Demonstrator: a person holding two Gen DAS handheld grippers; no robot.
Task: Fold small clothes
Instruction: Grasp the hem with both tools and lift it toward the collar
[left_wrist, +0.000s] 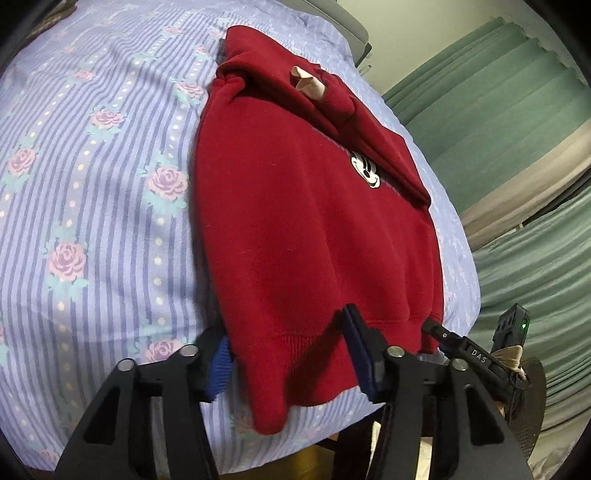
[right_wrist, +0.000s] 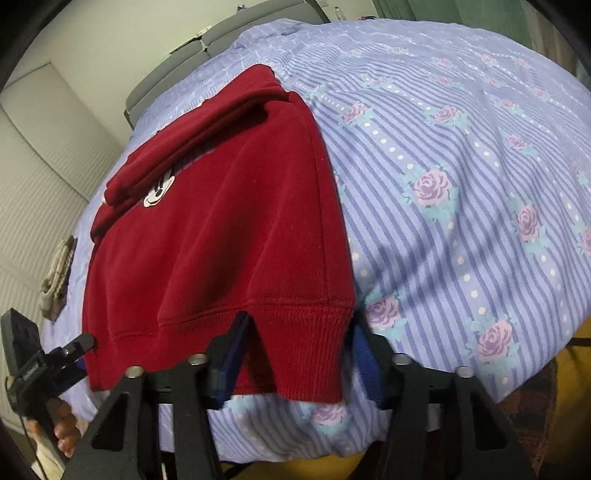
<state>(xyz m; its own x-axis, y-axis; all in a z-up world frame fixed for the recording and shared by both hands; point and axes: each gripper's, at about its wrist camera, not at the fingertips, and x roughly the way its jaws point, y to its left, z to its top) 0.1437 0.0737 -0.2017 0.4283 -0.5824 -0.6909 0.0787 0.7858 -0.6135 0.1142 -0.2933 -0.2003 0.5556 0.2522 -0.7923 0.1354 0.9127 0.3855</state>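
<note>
Red sweatshirt (left_wrist: 295, 229) lies lengthwise away from both tongs, ribbed hem (right_wrist: 295, 332) nearest, collar far. Left gripper (left_wrist: 291, 354) and right gripper (right_wrist: 299, 358) each straddle a hem corner, jaws wide.

Both grippers were matte black with triangular cut-outs in their arms and round silver screws at the joints. The left gripper (left_wrist: 291, 363) carried ribbed blue pads (left_wrist: 221, 363); the right gripper (right_wrist: 301, 363) carried dark navy ones. White "DAS" lettering (left_wrist: 479, 356) marked the right unit, beside a green indicator light (left_wrist: 523, 326). Bare fingers (right_wrist: 66, 432) showed skin.
</note>
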